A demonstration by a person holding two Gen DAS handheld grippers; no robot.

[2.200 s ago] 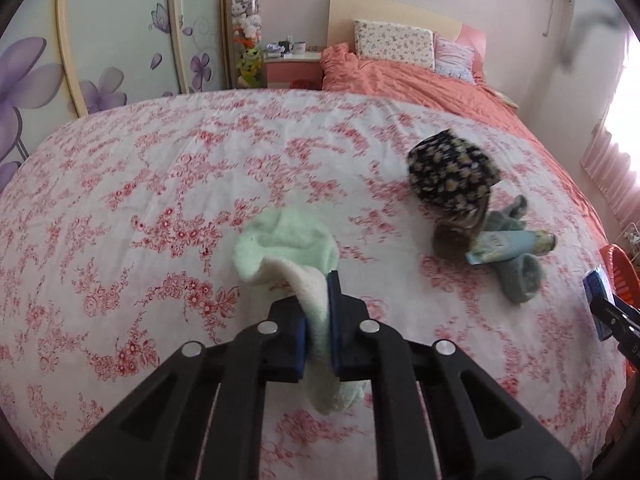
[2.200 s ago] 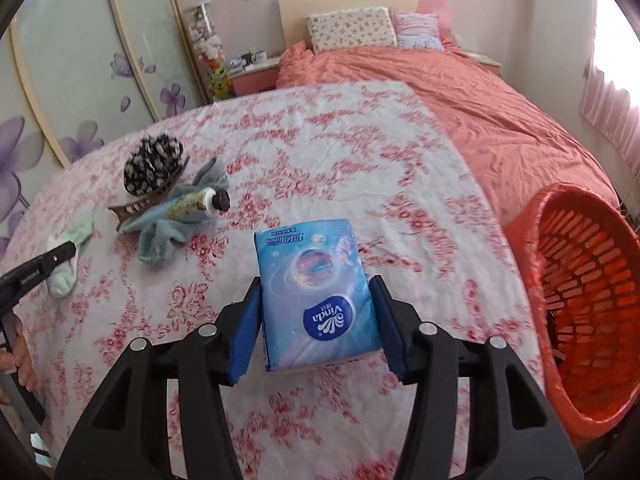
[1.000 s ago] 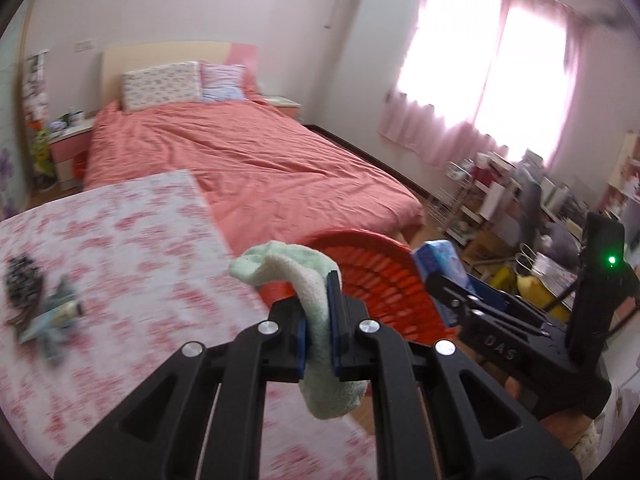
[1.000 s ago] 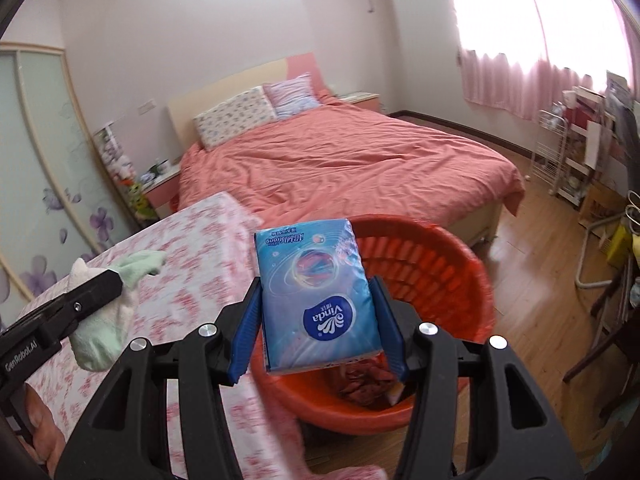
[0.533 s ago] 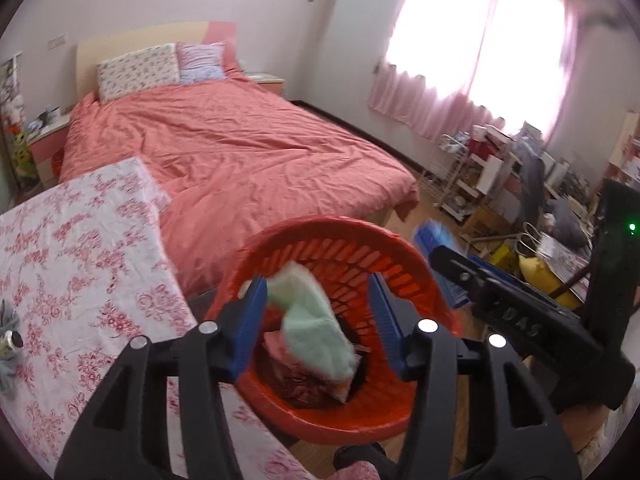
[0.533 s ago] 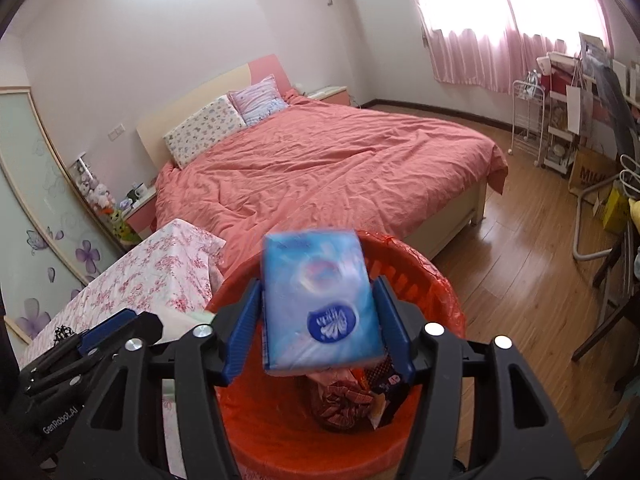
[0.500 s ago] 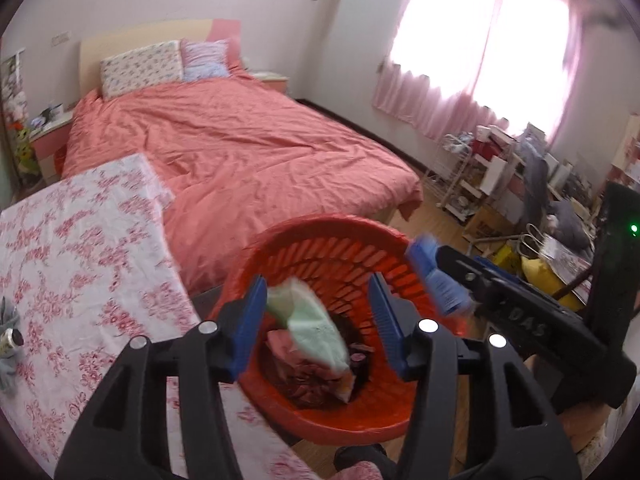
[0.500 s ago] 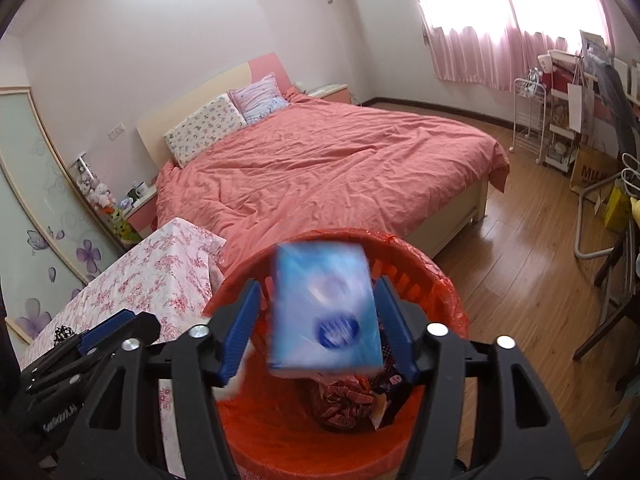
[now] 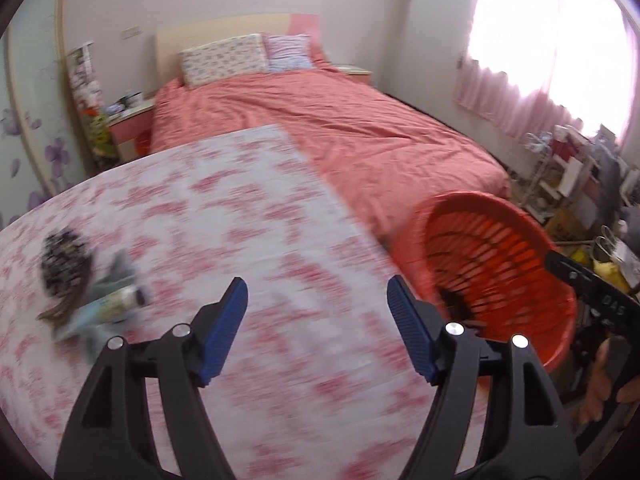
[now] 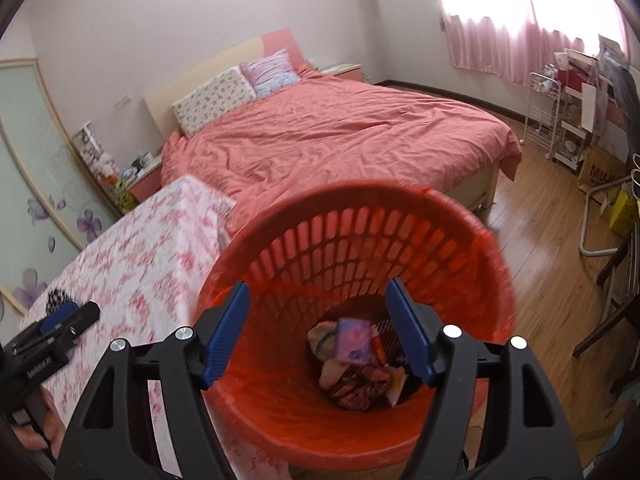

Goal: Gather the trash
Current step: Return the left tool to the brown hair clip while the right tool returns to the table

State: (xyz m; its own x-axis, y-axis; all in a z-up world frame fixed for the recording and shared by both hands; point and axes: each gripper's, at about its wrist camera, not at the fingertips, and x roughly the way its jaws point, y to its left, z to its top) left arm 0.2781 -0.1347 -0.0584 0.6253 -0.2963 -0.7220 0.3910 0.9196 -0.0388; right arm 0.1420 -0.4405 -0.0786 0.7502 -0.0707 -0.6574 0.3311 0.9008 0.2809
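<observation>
While both claws gape wide and empty, the orange basket point(image 10: 360, 216) stands upright, mouth upward.

basket point(image 10: 460, 240) on floor beside floral table point(image 9: 240, 216), bed point(image 10: 340, 128) behind; trash point(image 10: 352, 360) in basket.

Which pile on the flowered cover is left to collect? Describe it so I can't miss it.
Start at the flowered cover beside the salmon bed. Near its left side lies a small heap: a dark flecked item, grey-blue cloth and a capped tube, the only clutter there.
</observation>
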